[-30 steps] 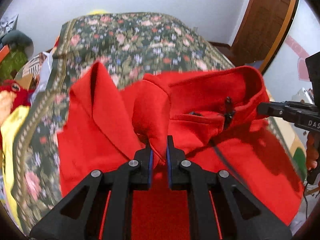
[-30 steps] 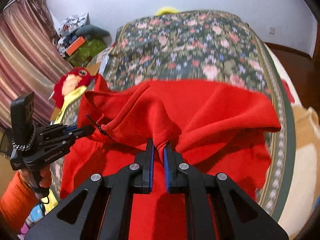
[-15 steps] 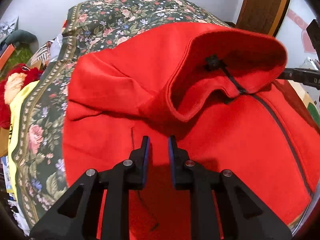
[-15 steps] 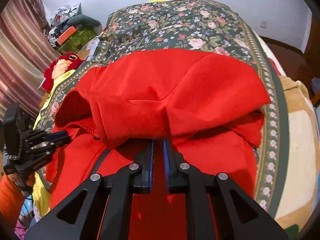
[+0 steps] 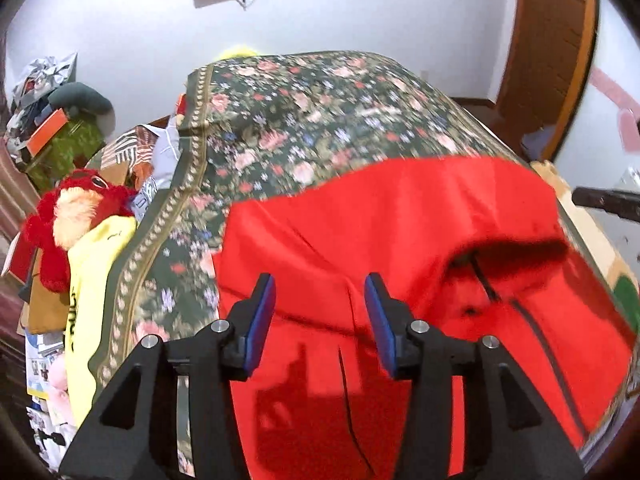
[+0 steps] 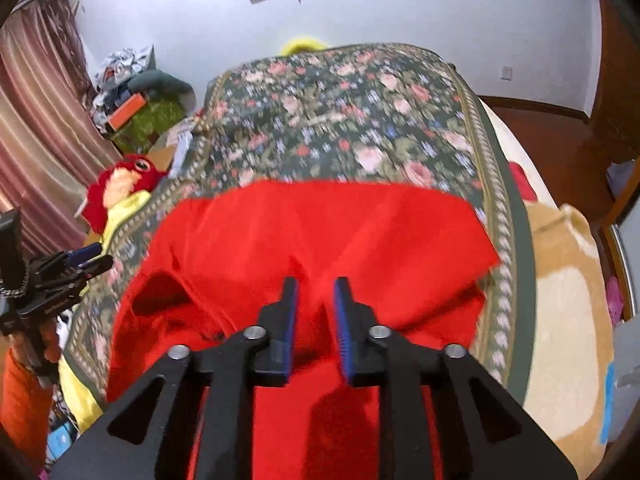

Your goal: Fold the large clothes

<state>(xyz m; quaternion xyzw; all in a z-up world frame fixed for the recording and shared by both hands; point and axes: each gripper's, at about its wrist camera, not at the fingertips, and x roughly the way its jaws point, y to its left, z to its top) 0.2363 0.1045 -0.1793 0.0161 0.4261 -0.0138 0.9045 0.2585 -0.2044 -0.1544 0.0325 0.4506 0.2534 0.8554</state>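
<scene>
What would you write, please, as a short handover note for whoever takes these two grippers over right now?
Left gripper: open, holding nothing, above the red jacket.
Right gripper: open, also empty, over the same garment.
The jacket lies on the floral bedspread, one part folded over the rest; its collar gapes open beside the zip.
Done: a first fold.
Left: flatten it, then probably fold again to a compact bundle.

The red jacket (image 5: 400,240) looked like soft, matt fleece cloth. The floral bedspread (image 6: 340,120) was woven cloth. The door (image 5: 548,40) was glossy wood.

Left tongs (image 5: 320,300) wide apart, right tongs (image 6: 316,300) narrowly parted, both empty.
</scene>
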